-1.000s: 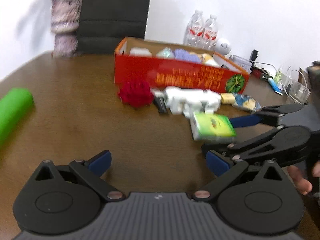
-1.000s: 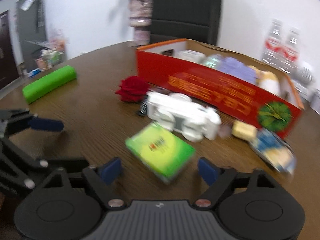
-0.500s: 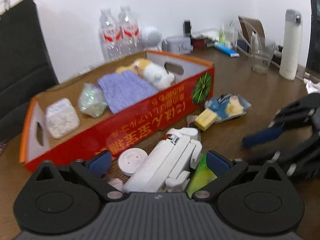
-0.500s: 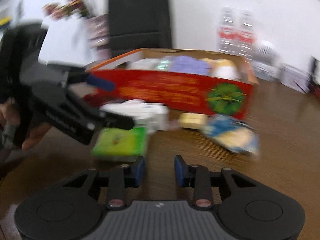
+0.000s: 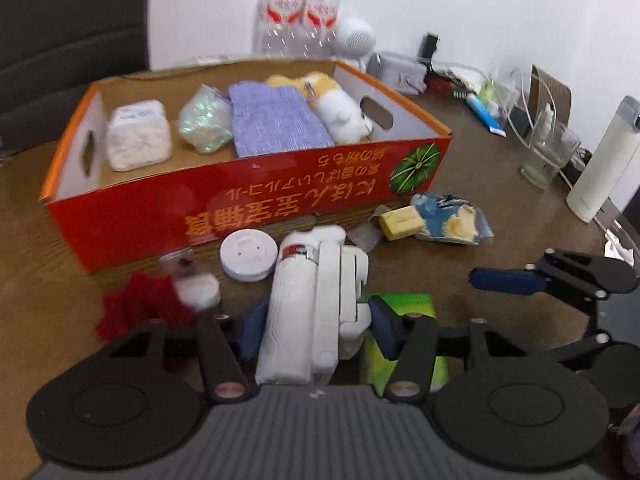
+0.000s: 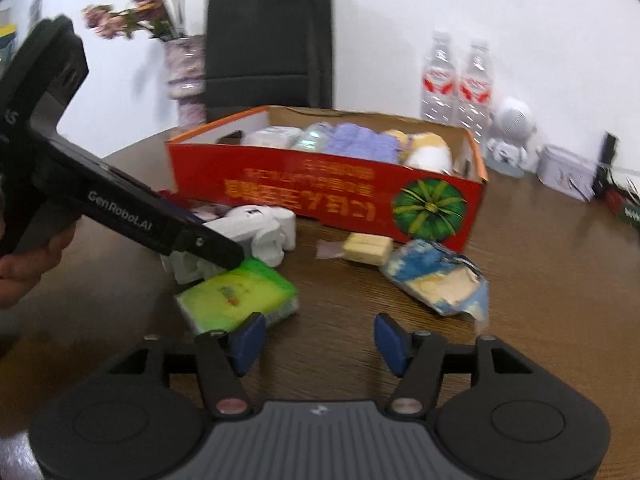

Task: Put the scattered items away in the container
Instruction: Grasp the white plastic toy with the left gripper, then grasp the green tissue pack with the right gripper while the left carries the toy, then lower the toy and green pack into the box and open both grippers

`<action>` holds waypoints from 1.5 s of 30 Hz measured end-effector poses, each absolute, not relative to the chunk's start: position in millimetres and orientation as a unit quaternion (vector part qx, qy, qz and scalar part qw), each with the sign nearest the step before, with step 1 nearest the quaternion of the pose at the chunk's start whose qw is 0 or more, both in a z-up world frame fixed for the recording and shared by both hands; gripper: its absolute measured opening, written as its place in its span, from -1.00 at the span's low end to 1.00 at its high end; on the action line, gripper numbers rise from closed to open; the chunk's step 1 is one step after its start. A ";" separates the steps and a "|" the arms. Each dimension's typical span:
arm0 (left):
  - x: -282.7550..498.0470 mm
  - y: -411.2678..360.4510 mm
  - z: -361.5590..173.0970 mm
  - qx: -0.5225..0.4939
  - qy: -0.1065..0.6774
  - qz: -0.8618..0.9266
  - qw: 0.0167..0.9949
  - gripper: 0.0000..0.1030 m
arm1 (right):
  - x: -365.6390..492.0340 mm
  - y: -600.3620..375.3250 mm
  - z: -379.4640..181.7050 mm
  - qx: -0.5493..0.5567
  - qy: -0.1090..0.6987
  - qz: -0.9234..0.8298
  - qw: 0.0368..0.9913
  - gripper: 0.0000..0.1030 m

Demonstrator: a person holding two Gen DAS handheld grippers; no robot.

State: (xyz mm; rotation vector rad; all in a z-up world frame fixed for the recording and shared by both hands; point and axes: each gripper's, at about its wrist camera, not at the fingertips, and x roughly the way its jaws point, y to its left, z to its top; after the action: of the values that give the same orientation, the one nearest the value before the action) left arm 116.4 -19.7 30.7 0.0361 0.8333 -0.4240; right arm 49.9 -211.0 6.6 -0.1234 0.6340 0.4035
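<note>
Since a second ago the left gripper [image 5: 316, 330] is sitting much closer to the red cardboard box [image 5: 256, 204], and its jaws, just closing in, are hugging the white folded gadget [image 5: 312, 300] that is lying on the brown wooden surface [image 5: 532, 236] in front of the box. Right gripper [image 6: 316, 340] is hovering over bare wood, jaws just opening to a medium gap with nothing between them, green packet [image 6: 236, 300] just beside its left pad. "GenRobot.AI" is showing on the left tool's side. Further out, a torn blue wrapper [image 6: 438, 280] and a yellow block [image 6: 368, 249] are lying near the box's front wall, which is carrying upside-down yellow lettering I can't read. Two water bottles [image 5: 300, 16] are standing by the white wall.
</note>
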 end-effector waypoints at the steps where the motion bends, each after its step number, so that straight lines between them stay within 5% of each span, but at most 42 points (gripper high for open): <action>1: 102.9 -16.8 35.7 0.017 0.395 -0.184 0.900 0.06 | 47.6 -208.8 7.1 -0.064 0.306 0.201 0.928 0.33; 3: 71.3 -9.3 45.7 0.011 0.374 -0.151 0.915 0.04 | 44.5 -205.6 7.4 -0.067 0.302 0.205 0.928 0.76; 8: 2.1 25.6 32.8 -0.067 0.366 -0.090 0.924 0.03 | 37.4 -200.4 11.7 -0.044 0.303 0.254 0.918 0.76; 13: -35.3 26.9 21.0 -0.020 0.351 -0.047 0.935 0.03 | 14.5 -174.5 15.0 -0.026 0.337 0.317 0.886 0.76; 16: -31.2 28.5 19.2 -0.017 0.354 -0.037 0.935 0.11 | 2.3 -144.5 13.6 -0.064 0.328 0.310 0.890 0.67; 18: -23.2 30.0 15.9 -0.010 0.357 -0.016 0.934 0.18 | 5.0 -132.8 12.3 -0.074 0.325 0.288 0.898 0.41; 20: -16.9 31.5 10.4 -0.012 0.359 -0.022 0.933 0.51 | 11.9 -128.8 9.3 -0.085 0.331 0.259 0.903 0.25; 22: -12.5 33.4 5.8 -0.023 0.361 -0.038 0.931 0.53 | 16.2 -133.5 5.3 -0.079 0.340 0.248 0.904 0.06; 23: -12.2 33.0 4.5 -0.025 0.359 -0.039 0.932 0.44 | 16.1 -138.2 5.3 -0.072 0.339 0.244 0.906 -0.11; 25: -14.5 31.3 4.3 -0.019 0.349 -0.030 0.936 0.06 | 14.3 -147.4 5.7 -0.068 0.340 0.226 0.910 -0.15; 32: -26.8 37.1 34.0 -0.058 0.298 -0.042 0.952 0.05 | 2.1 -180.8 28.3 -0.048 0.309 0.158 0.937 -0.16; 39: 86.7 40.6 132.5 -0.039 0.253 -0.048 0.965 0.05 | 80.9 -230.4 129.9 -0.014 0.243 0.092 0.966 -0.16; 45: 255.9 20.8 105.3 -0.029 0.429 -0.008 0.903 0.05 | 234.3 -229.5 121.9 0.024 0.423 0.072 0.903 -0.15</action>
State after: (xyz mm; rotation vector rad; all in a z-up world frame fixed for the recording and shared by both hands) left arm 255.9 20.8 105.3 -0.0602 0.8859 -0.0175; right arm 234.3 -229.5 121.9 0.0498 0.8753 0.1484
